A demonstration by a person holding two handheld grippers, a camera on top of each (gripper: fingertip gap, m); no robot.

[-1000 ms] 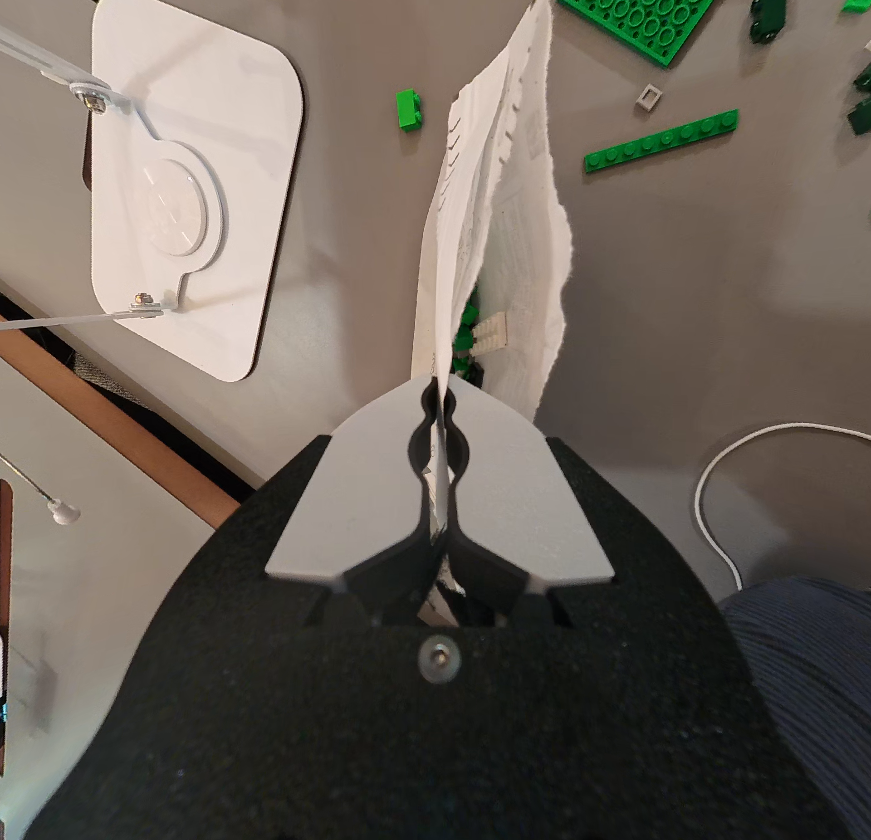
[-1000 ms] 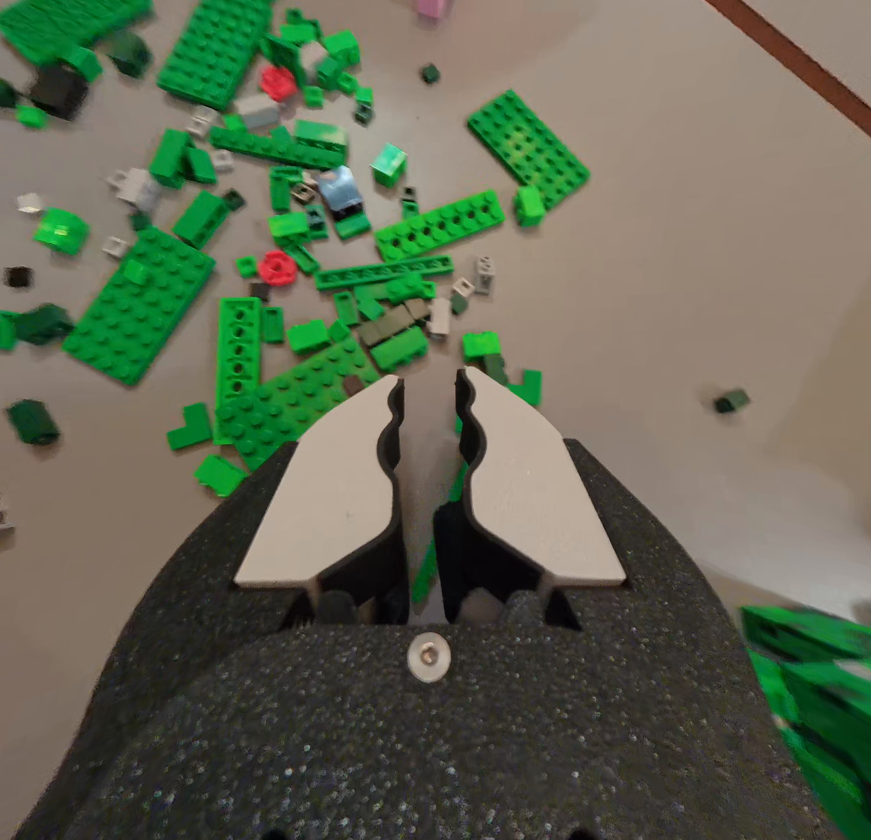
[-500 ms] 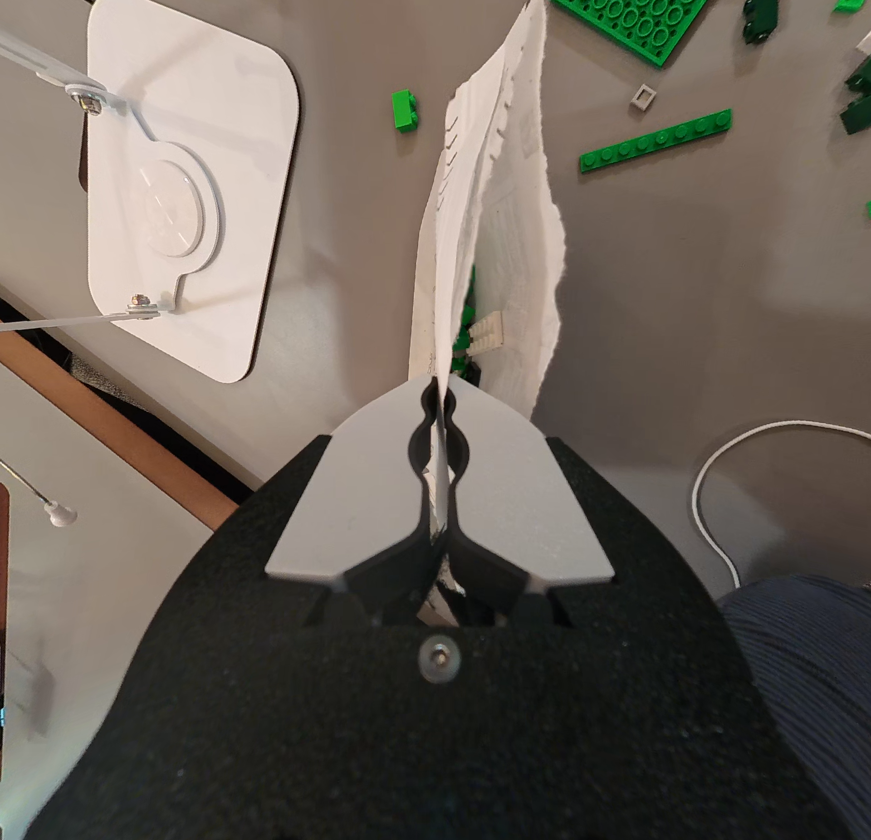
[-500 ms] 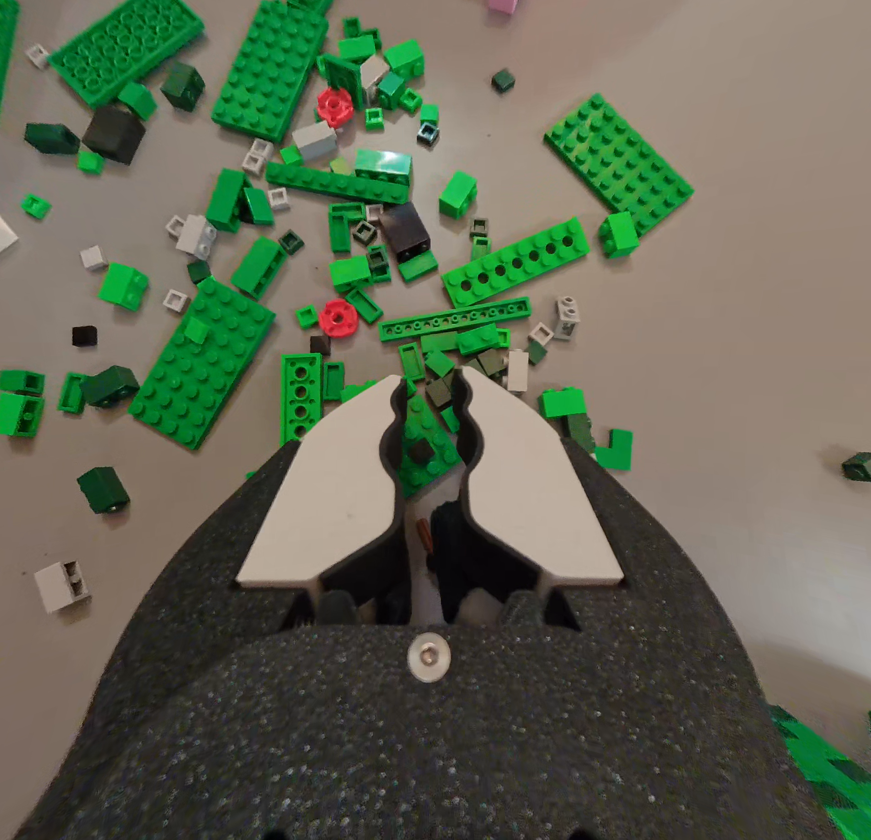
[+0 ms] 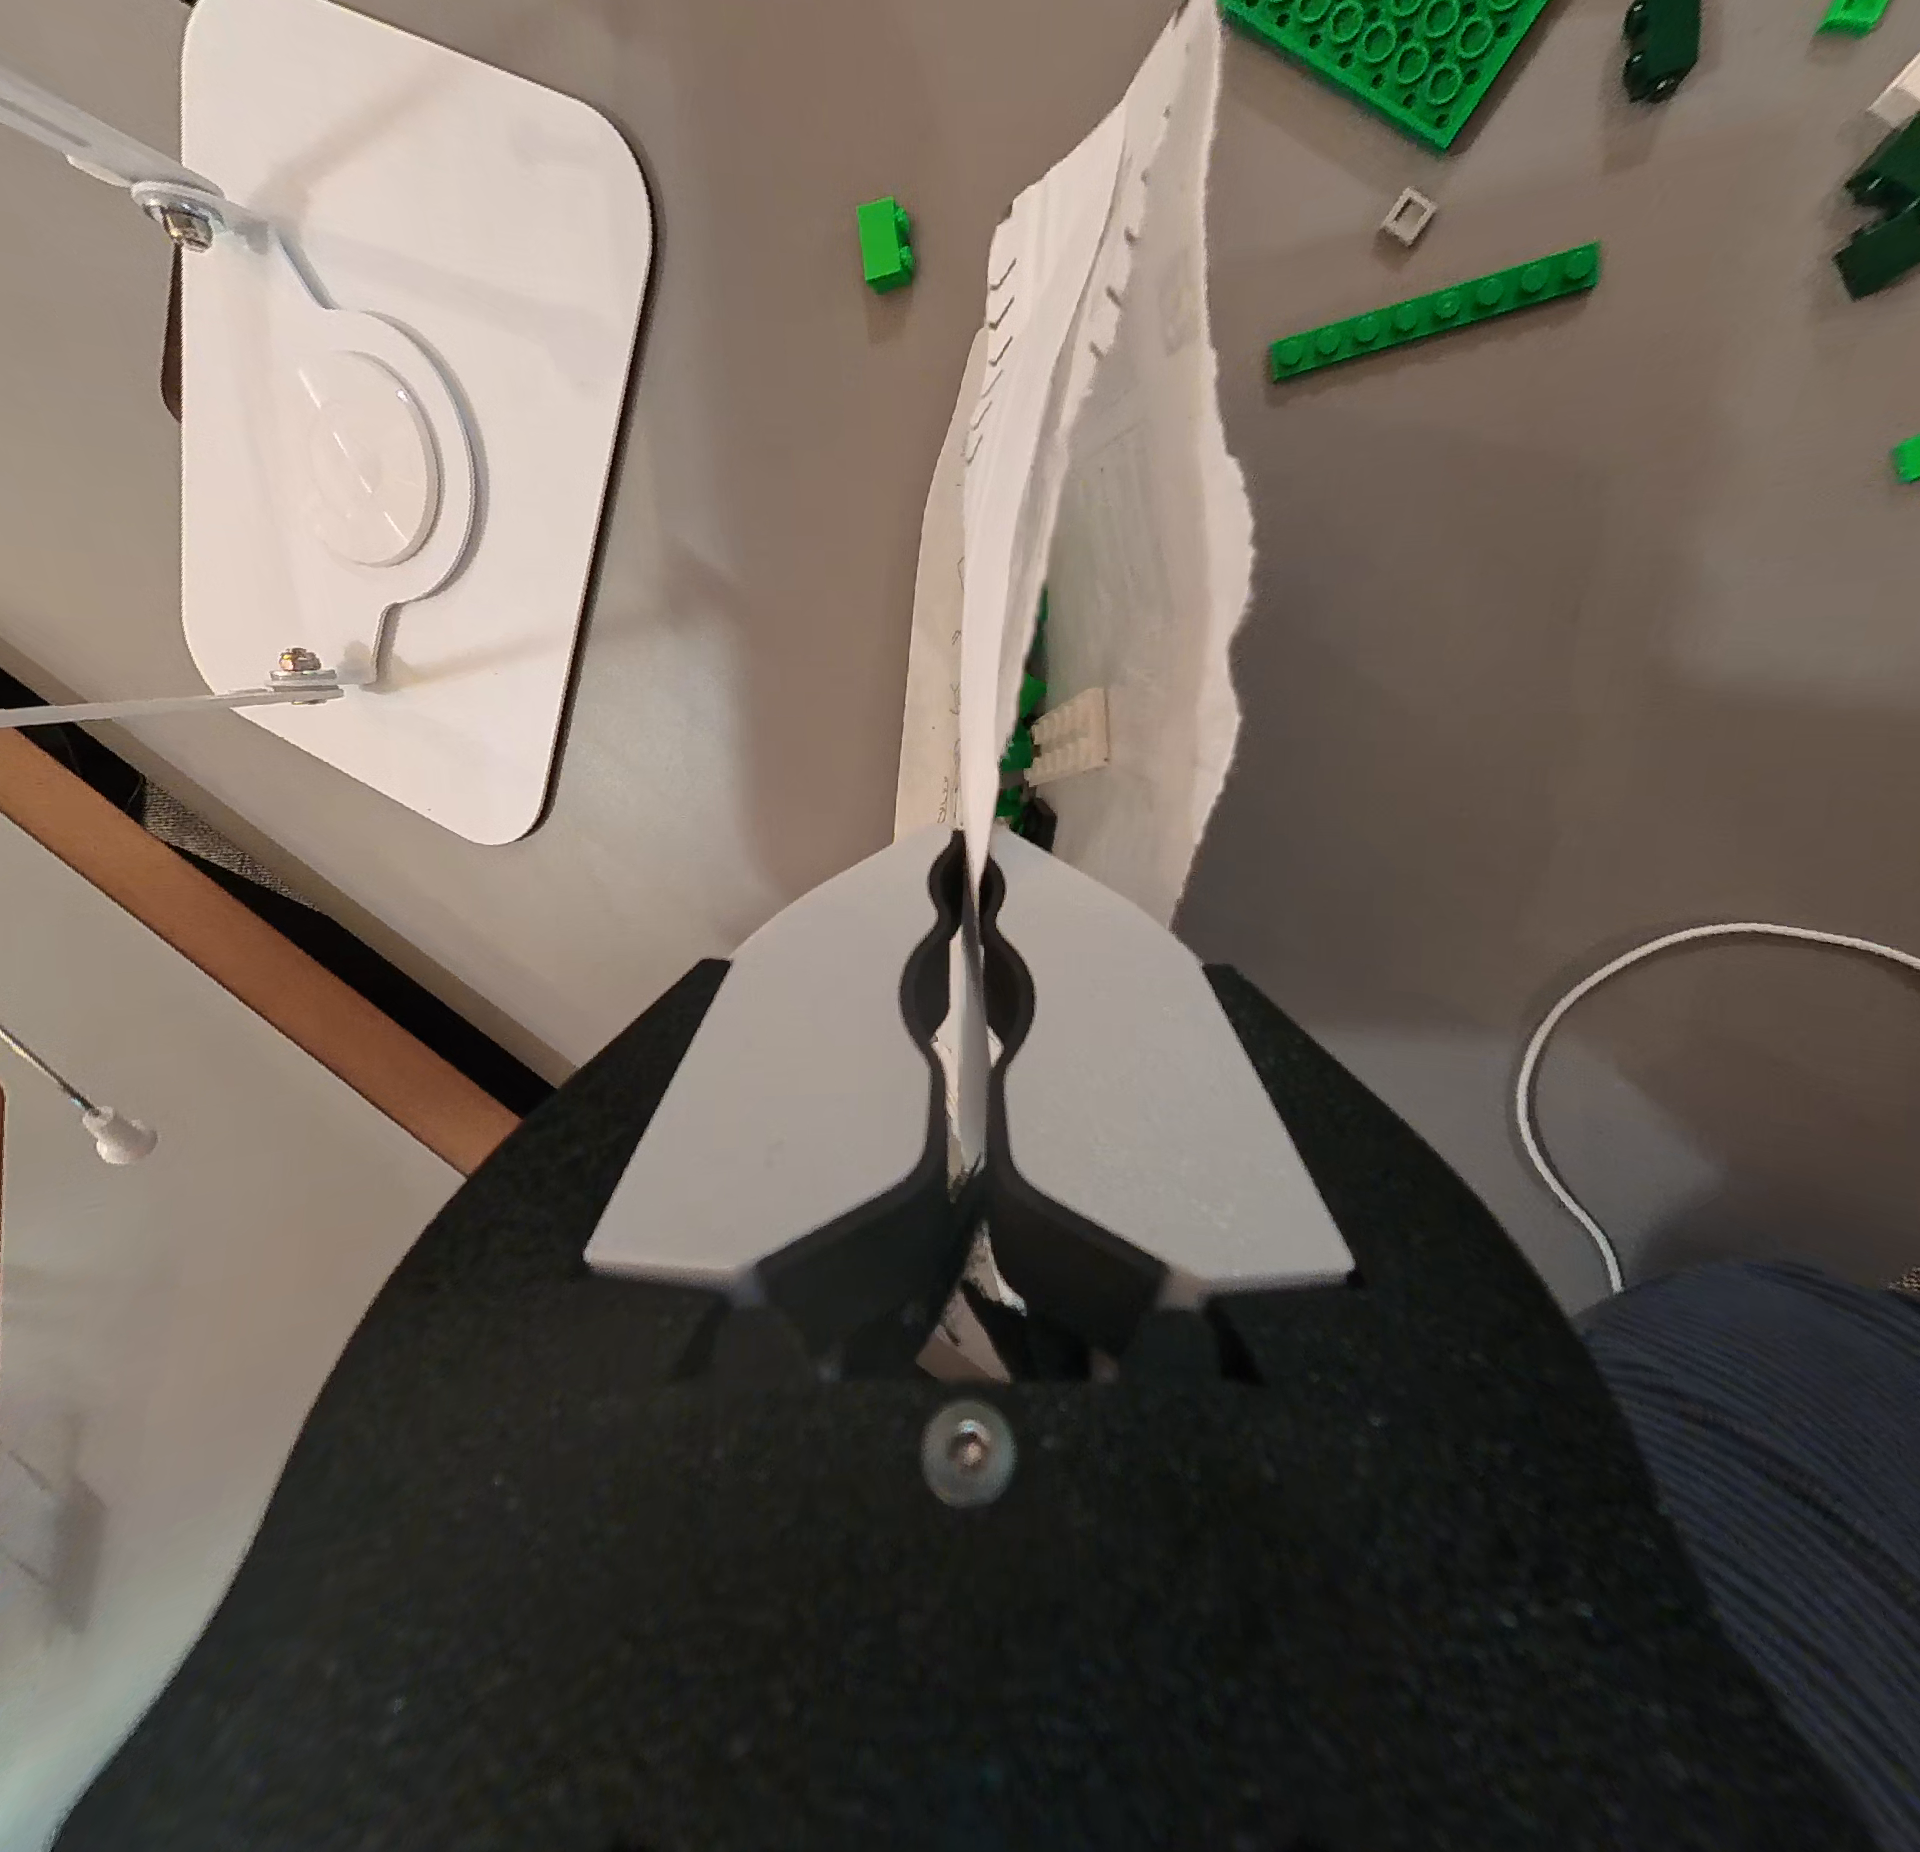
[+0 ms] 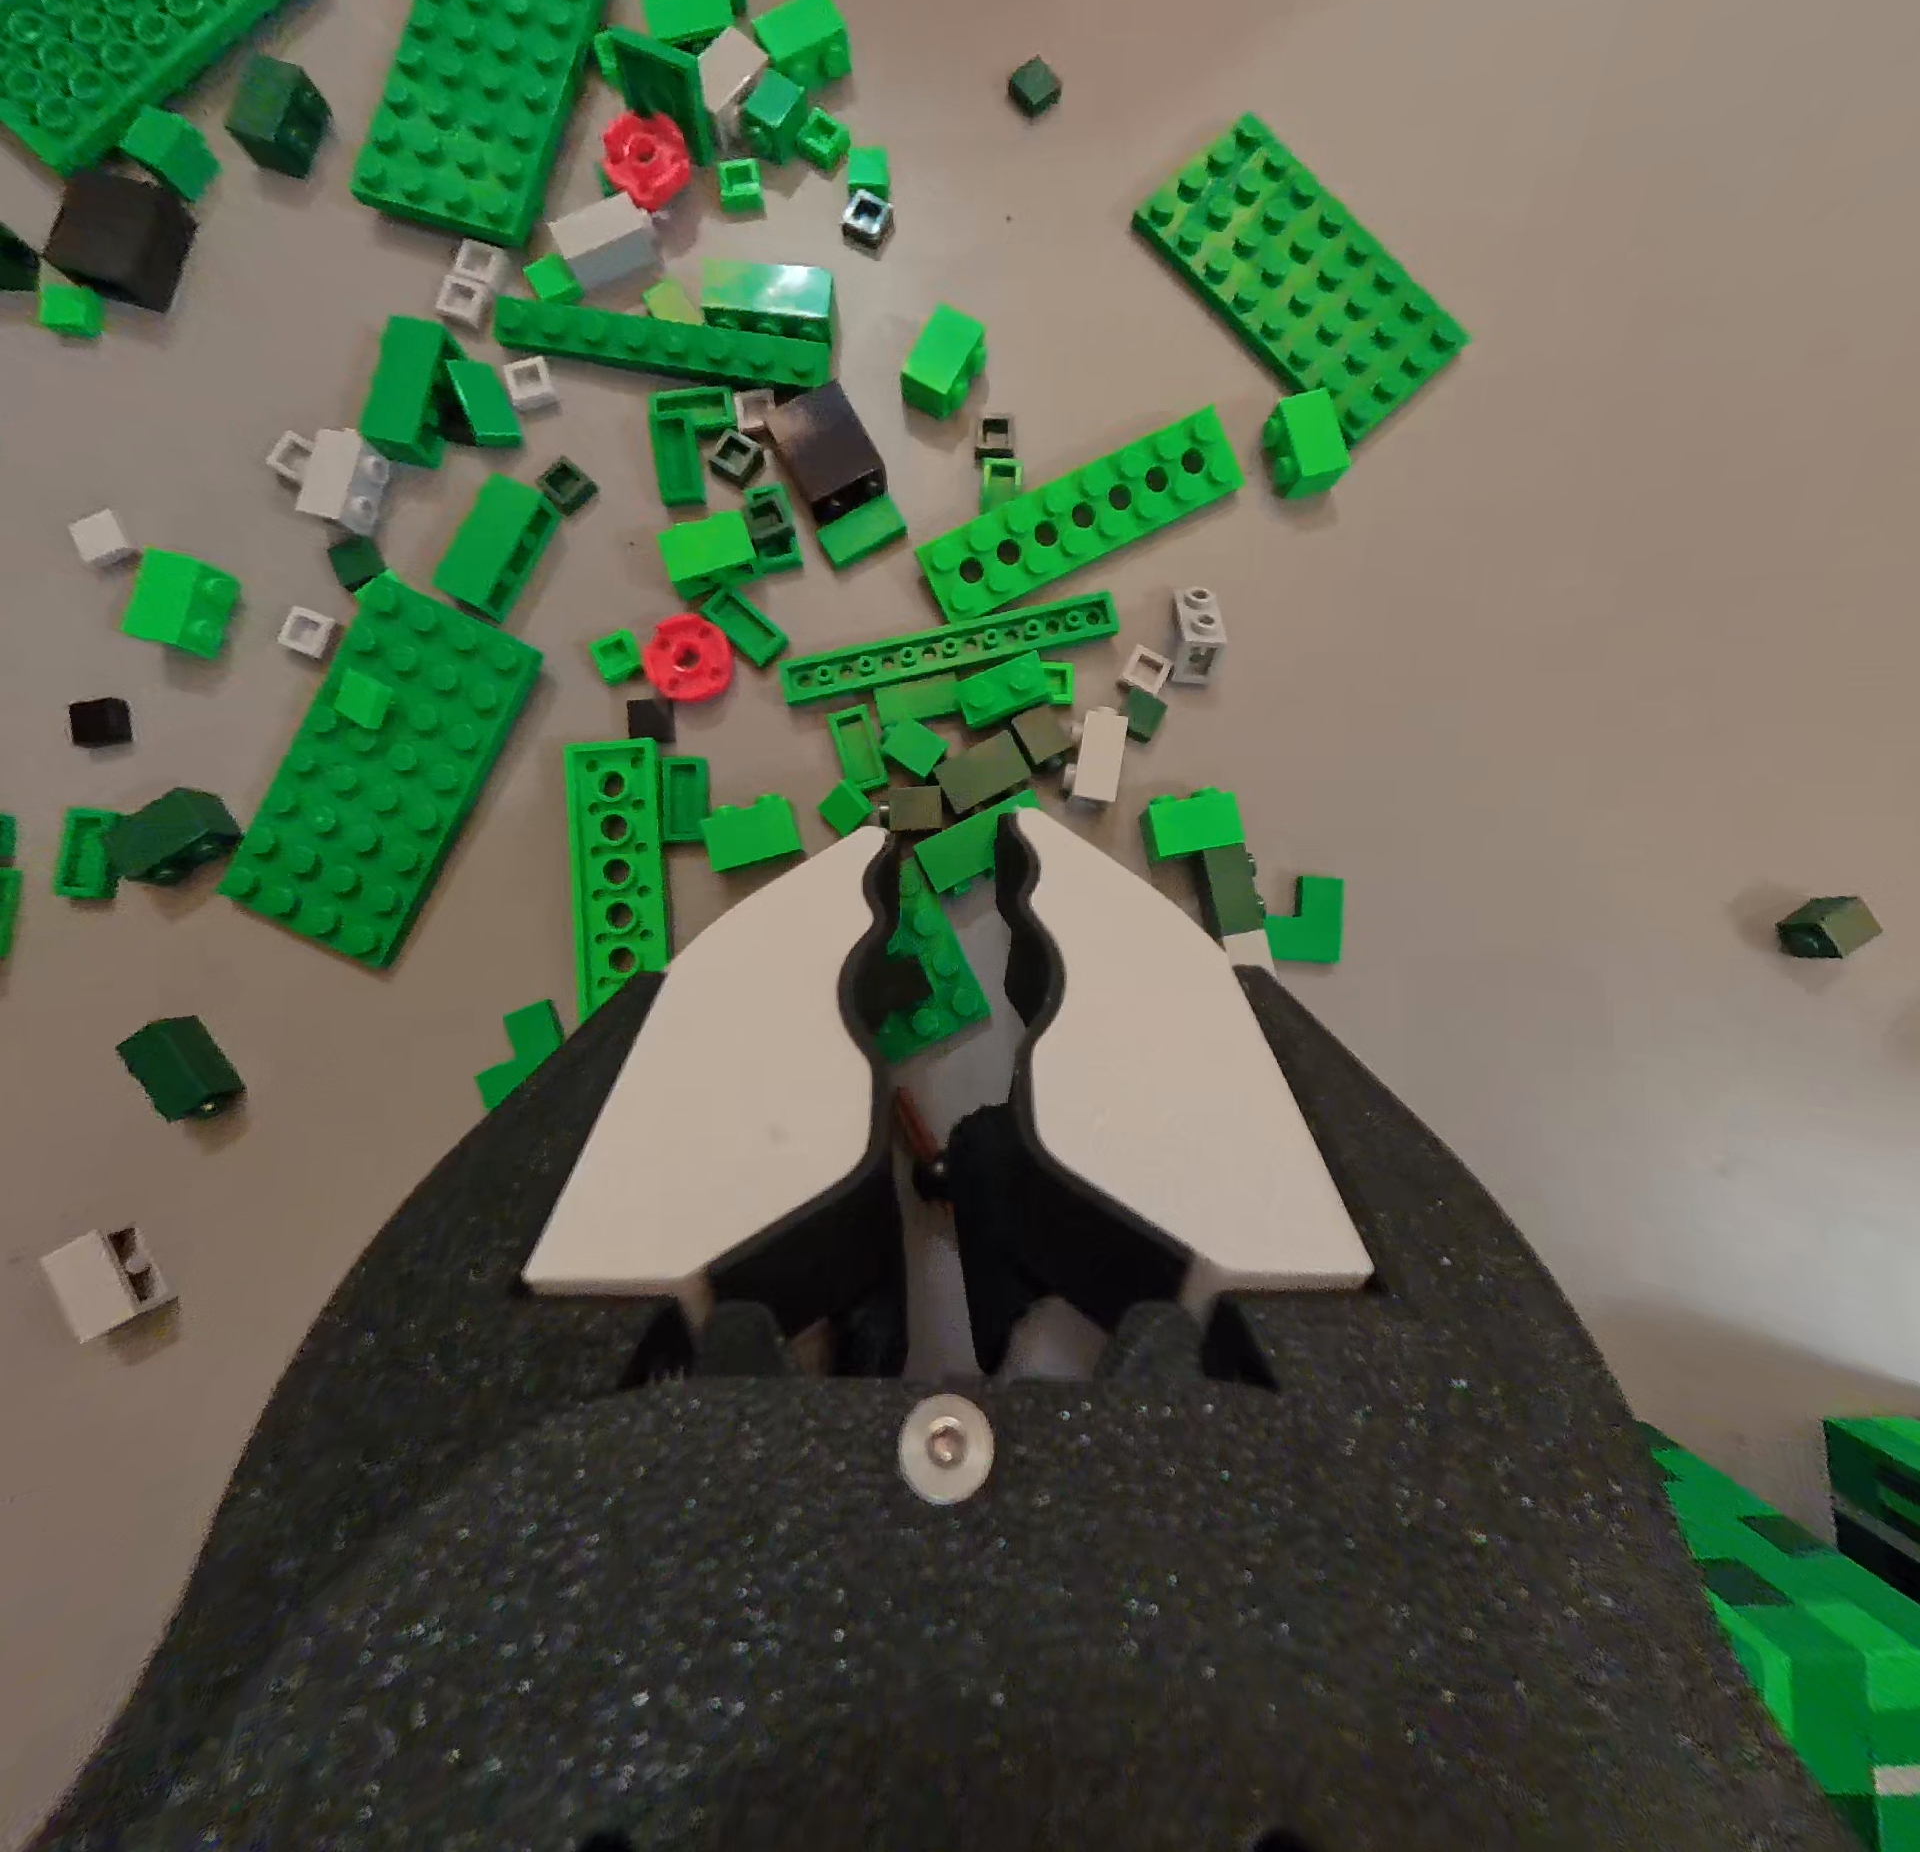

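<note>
— Grey matte tabletop (image 5: pixel 790 57); what does the left gripper (image 5: pixel 972 852) grip?
— It is clenched on a torn white paper bag (image 5: pixel 1127 514), printed, small bricks inside just ahead.
— And the right gripper (image 6: pixel 948 834)?
— Jaws parted, holding nothing, above a studded green plate (image 6: pixel 930 955), glossy plastic bricks scattered ahead.

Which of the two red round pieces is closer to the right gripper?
The lower red round piece, beside the green plate with holes; the other lies farther up, beside the large studded plate. Right gripper.
</note>
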